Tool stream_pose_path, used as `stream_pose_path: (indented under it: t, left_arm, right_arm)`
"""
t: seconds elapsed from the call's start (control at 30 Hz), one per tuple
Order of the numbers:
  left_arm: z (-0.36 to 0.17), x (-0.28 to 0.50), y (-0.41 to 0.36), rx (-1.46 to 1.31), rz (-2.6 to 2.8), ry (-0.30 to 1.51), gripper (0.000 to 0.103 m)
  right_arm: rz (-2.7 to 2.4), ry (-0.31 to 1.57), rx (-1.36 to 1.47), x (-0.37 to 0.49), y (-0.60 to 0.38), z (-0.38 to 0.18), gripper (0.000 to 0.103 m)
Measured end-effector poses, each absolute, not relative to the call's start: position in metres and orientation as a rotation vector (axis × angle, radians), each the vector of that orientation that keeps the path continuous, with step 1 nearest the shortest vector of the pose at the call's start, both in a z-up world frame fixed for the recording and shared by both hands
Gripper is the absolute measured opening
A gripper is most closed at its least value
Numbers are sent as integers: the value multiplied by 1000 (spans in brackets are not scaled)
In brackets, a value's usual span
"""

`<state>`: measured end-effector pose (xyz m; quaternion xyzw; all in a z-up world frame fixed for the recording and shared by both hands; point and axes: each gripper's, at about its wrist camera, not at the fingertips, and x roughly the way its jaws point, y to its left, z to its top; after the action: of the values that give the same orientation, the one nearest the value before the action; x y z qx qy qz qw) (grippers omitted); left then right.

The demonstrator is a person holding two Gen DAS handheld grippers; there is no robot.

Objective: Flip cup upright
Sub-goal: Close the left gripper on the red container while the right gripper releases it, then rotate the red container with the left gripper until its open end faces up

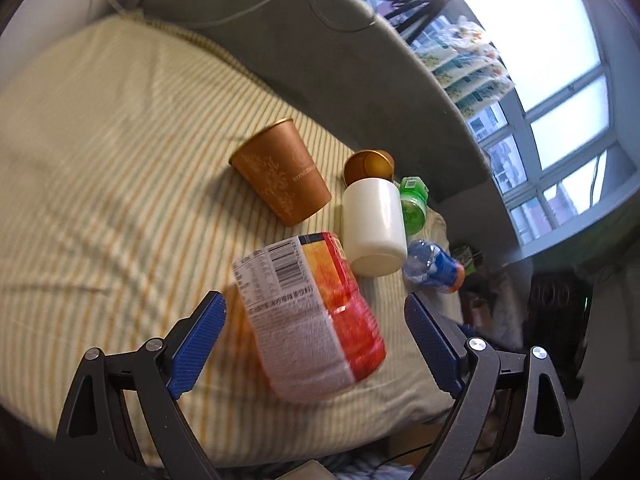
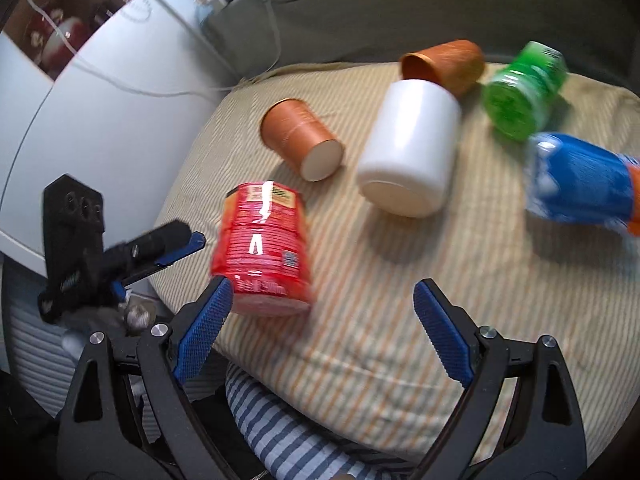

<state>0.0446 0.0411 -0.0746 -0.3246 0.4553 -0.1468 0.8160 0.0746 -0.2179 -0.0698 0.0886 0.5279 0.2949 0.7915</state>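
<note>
Looks like the approach step: left gripper [image 1: 316, 316] and right gripper [image 2: 322, 306] both gape empty near the tipped red cup [image 1: 312, 316] at lower center, so next someone's gotta straddle and pinch it.

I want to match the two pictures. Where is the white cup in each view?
Left wrist view: the white cup lies on its side, right of centre, beyond the open jaws.
Right wrist view: it lies on its side, upper centre-right.
Shared landmark: the red container, nearest the jaws in both views.
</note>
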Motion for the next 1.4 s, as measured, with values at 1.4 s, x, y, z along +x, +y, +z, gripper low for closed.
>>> stream_pose_path:
  t: [1.4]
  left_arm:
    - [-91,70,26,-653,-280,962,72]
  right_arm:
    - [547,1082,234,71,-258,-80,94]
